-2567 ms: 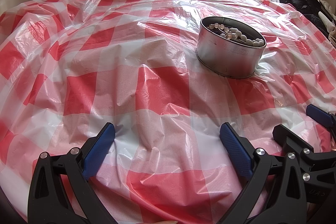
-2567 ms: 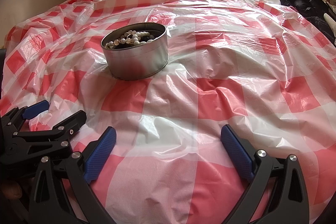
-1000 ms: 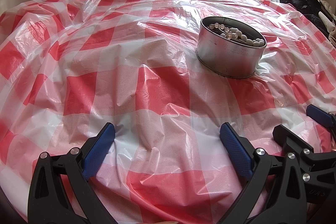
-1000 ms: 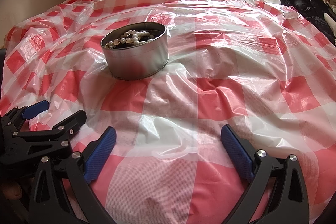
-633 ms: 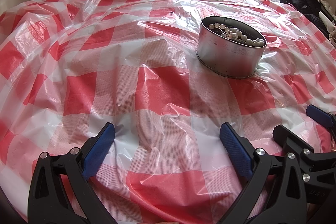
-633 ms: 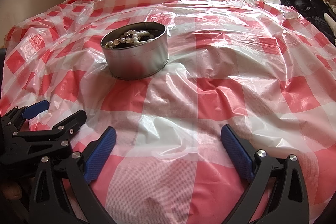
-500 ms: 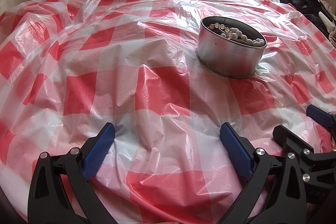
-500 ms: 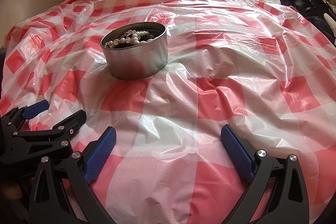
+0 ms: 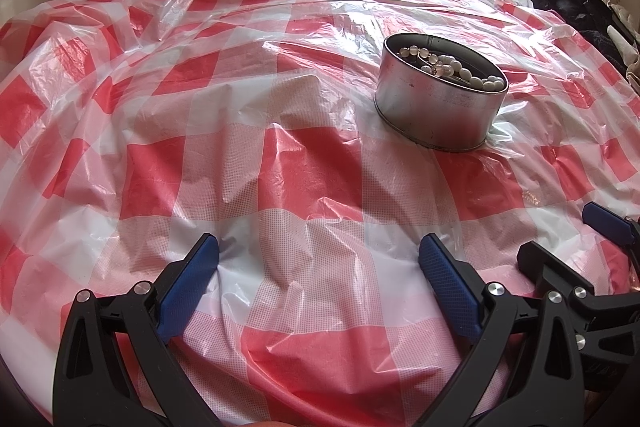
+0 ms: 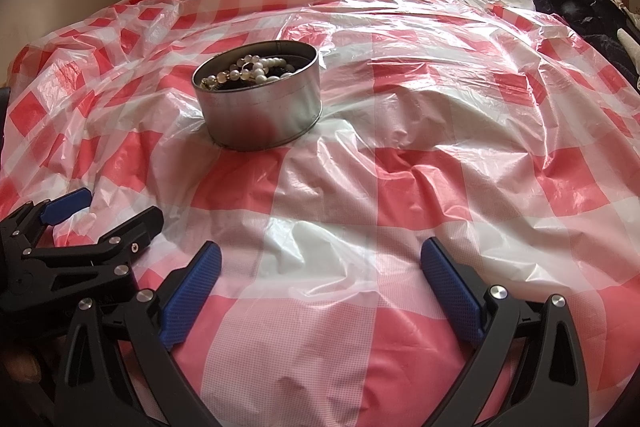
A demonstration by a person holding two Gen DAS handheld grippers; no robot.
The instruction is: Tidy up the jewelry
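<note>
The main risk from here lies in the footing: the round metal tin [image 9: 438,115] sits on a thin, crinkled red-and-white checked plastic sheet [image 9: 304,187] spread over what looks like a soft bed, so a sideways nudge from a finger would likely slide or tip it and spill the contents. A second risk is the jewelry itself; the strands look heaped and looped together, so lifting one would probably drag others over the rim. The slick sheet could also bunch under a gripper pressed into it.

The tin is open-topped with no lid in view, and it holds pearl-like bead strands [image 10: 256,69] in white and pale tones over something darker that is too small to identify. No jewelry shows on the sheet outside the tin, and no second container is visible, so the sorting seems not yet begun, or else already done.

The left gripper [image 9: 320,267] hovers low over the sheet with its jaws spread wide and nothing between them; the tin lies ahead and to its right. The right gripper [image 10: 322,269] is likewise wide apart and empty, close beside the left one, with the tin ahead and to its left, well apart from both
</note>
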